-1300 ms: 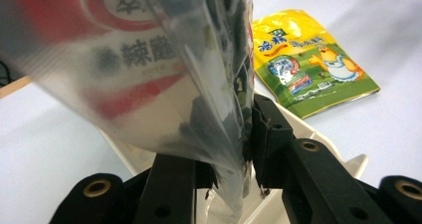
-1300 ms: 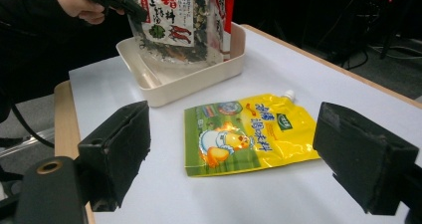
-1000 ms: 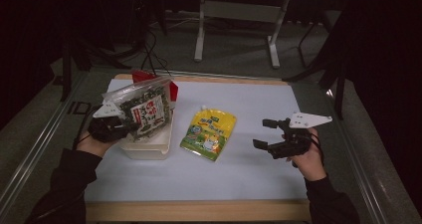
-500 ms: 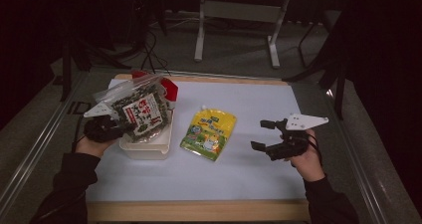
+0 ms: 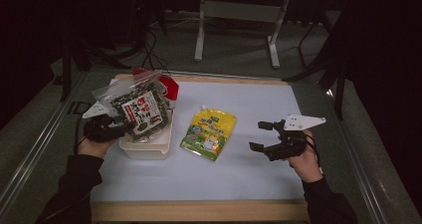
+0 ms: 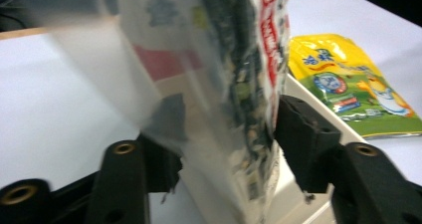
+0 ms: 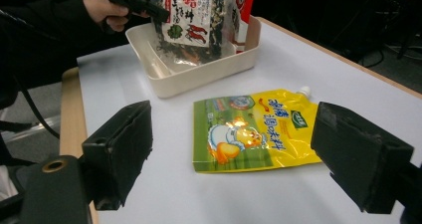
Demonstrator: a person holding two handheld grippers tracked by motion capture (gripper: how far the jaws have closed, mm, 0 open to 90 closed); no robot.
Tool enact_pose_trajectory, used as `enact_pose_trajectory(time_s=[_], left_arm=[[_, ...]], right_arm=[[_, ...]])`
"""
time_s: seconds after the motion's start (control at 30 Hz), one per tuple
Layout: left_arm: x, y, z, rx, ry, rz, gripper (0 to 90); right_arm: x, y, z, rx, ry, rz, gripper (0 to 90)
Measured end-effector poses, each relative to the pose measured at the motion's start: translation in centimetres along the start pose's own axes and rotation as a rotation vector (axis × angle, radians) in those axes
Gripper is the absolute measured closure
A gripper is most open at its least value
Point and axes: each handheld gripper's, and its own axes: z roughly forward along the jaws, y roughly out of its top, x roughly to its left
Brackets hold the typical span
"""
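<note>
Seaweed bag (image 5: 141, 110), clear plastic with a red and white label, stands tilted in the white tub (image 5: 149, 149), its lower end down inside the tub and its top leaning out past the tub's far left corner. Behind the bag, at the far end of the tub, sits a red packet (image 5: 169, 87), partly hidden by it. Just beside the tub on the right lies a yellow spout pouch (image 5: 209, 133), flat on the white table sheet (image 5: 239, 174), spout pointing away from the person; it does not touch the tub.

Left gripper (image 5: 115, 129) is at the tub's left edge with the bag between its jaws. In the left gripper view (image 6: 226, 149) the jaws have just been opening; they stand about half apart, and a gap shows on each side of the bag, so the pads do not press on it.

Right gripper (image 5: 263, 137) hangs over the sheet well to the right of the tub, beyond the pouch, jaws wide apart and empty, aimed toward the pouch (image 7: 249, 132).
</note>
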Motion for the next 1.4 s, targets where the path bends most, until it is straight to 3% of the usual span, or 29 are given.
enact_pose_trajectory(time_s=[0.07,0.1,0.23,0.33,0.43,0.7,0.77,0.83,0.97,1.13,1.3,1.4], left_arm=[[-0.2,-0.1,-0.3,-0.016,0.028,-0.002,38.5],[-0.2,0.0,-0.5,-0.027,0.019,-0.009,34.9],[-0.7,0.3,-1.3,-0.038,0.052,-0.012,19.1],[-1.0,0.4,-2.0,-0.049,0.036,-0.02,9.3],[-1.7,0.4,-2.8,-0.063,0.026,-0.014,3.0],[-3.8,0.0,-5.5,-0.111,0.006,0.009,1.4],[-4.4,-0.1,-6.1,-0.12,0.031,0.037,1.4],[-4.6,-0.4,-6.6,-0.134,0.048,0.024,1.4],[-5.2,-0.8,-7.4,-0.149,0.045,0.034,1.4],[-7.2,-0.9,-7.8,-0.169,0.044,0.07,1.4],[-9.5,-0.9,-8.0,-0.175,-0.004,0.116,1.4],[-10.8,-1.1,-7.7,-0.163,-0.031,0.144,1.4]], right_arm=[[0.0,0.0,0.0,-0.007,-0.006,-0.009,16.4],[-0.1,0.0,0.0,-0.017,-0.007,-0.014,16.4],[-0.2,-0.1,0.1,-0.023,-0.009,-0.02,16.4],[-0.2,-0.1,0.1,-0.011,-0.021,-0.011,15.9],[-0.2,-0.2,0.1,0.005,-0.026,0.028,15.2],[-0.2,-0.1,0.1,-0.015,-0.091,0.064,12.7],[-0.1,-0.1,0.1,-0.011,-0.093,0.057,12.7],[-0.1,-0.2,0.3,-0.006,-0.094,0.061,12.7],[0.0,-0.3,0.5,0.013,-0.1,0.053,14.0],[-0.1,-0.3,1.0,0.006,-0.102,0.04,20.2],[-0.3,-0.2,1.9,0.026,-0.107,0.032,22.9],[-0.6,-0.2,2.6,0.035,-0.11,0.03,29.5]])
